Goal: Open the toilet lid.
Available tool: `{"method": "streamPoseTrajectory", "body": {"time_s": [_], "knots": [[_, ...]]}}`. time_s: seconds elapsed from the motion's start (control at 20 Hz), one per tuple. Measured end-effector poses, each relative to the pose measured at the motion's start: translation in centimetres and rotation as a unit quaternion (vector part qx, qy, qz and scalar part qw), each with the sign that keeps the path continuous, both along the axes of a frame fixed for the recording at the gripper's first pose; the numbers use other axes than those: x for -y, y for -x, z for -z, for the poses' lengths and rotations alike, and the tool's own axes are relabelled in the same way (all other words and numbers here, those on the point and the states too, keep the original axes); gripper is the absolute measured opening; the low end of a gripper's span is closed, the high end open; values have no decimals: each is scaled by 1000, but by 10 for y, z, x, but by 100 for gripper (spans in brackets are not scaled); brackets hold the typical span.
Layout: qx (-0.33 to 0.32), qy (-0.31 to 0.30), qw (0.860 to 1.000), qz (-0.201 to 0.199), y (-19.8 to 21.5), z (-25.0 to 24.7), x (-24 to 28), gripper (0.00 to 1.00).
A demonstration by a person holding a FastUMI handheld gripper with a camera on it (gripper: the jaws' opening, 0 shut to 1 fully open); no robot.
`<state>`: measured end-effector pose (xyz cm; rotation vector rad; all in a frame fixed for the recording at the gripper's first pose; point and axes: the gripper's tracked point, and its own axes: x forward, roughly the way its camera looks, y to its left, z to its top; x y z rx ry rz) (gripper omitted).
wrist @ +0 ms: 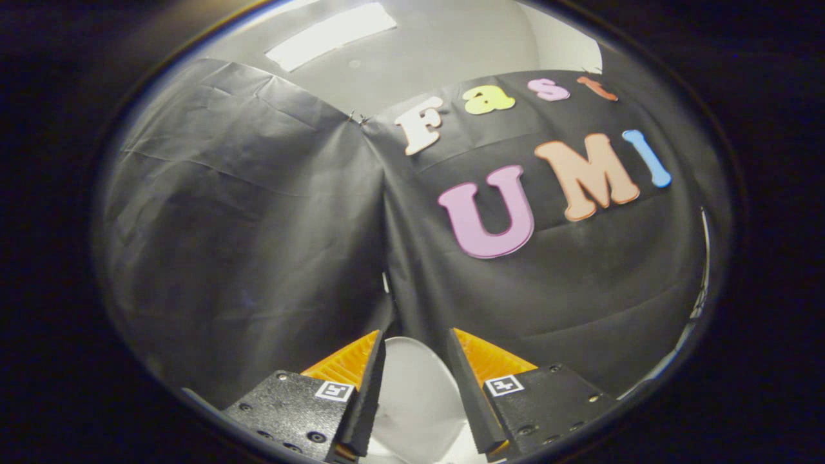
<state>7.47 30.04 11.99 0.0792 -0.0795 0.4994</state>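
The gripper view rides on the gripper (416, 361), looking forward along its two parted fingers and tilted upward, close to the draped black cloth wall (258, 212) beyond them, with pale ceiling (445, 45) above.

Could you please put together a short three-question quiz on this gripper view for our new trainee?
1. True or false: the gripper has its fingers spread apart.
2. What white, rounded thing shows between the fingers? A) toilet lid B) towel C) bucket
3. Fill in: beyond the fingers hangs the booth's black ____ wall.

Key: 1 true; the fingers press on nothing. 2 A. 3 cloth.
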Motion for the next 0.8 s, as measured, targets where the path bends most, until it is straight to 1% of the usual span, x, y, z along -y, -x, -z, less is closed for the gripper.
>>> {"method": "streamPoseTrajectory", "body": {"time_s": [0.3, 0.45, 0.65, 0.8], "knots": [[20, 27, 994, 100, 2, -13, 102, 59], [25, 38, 988, 150, 9, -16, 155, 60], [30, 37, 976, 212, 28, -14, 221, 60], [29, 27, 965, 259, 47, -4, 274, 60]]}}
